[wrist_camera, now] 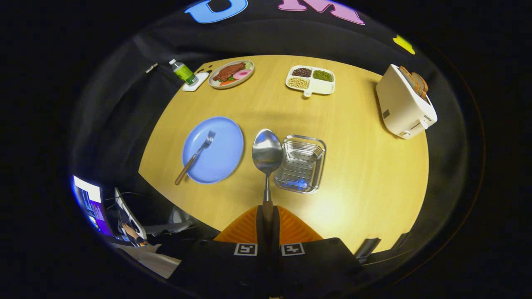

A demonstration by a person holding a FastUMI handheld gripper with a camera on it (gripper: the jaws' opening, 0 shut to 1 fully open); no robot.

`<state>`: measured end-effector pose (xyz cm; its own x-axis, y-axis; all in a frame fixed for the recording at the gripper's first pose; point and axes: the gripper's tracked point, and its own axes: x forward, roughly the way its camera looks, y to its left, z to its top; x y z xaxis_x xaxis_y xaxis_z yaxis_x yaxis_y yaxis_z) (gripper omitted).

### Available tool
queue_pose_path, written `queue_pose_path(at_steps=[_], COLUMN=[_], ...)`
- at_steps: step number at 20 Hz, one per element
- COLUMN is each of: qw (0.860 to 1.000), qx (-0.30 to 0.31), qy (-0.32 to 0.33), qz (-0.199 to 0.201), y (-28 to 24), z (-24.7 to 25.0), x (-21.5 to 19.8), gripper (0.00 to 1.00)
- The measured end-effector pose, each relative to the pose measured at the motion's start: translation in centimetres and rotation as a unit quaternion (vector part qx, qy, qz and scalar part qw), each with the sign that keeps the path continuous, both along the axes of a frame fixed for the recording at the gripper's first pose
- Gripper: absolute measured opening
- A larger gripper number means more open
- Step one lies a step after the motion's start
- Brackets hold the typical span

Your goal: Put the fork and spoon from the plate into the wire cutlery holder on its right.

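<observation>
The worktop [365, 174] is a light wooden surface with a rounded edge. At its far side, a small bottle [183, 72] with a green label and white cap rests on a white coaster [195, 82]. Just beside it is an oval dish of food [231, 74] holding a brown piece, a pink slice and green and orange items. Further along the far side stands a white divided tray [310, 80] with dark, green and pale beans in separate compartments. A white toaster [405, 108] with bread in its slots occupies the far right. Off the worktop's near left corner, a lit screen [89, 201] is visible.
</observation>
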<state>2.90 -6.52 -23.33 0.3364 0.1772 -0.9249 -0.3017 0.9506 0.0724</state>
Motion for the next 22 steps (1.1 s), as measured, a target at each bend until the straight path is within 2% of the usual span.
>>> queue_pose_path(at_steps=[5,13,19,22], qw=[0.997,0.979,0.972,0.974], qx=[-0.043,-0.11,-0.128,-0.123], qy=[0.05,0.134,0.156,0.157], qz=[0.048,0.111,0.119,0.107], y=[-3.2,-4.4,-3.7,-3.2], z=[0.6,-1.8,-3.5,-4.1], x=[0.9,3.0,4.1,5.1], gripper=[0.06,0.07,0.08,0.12])
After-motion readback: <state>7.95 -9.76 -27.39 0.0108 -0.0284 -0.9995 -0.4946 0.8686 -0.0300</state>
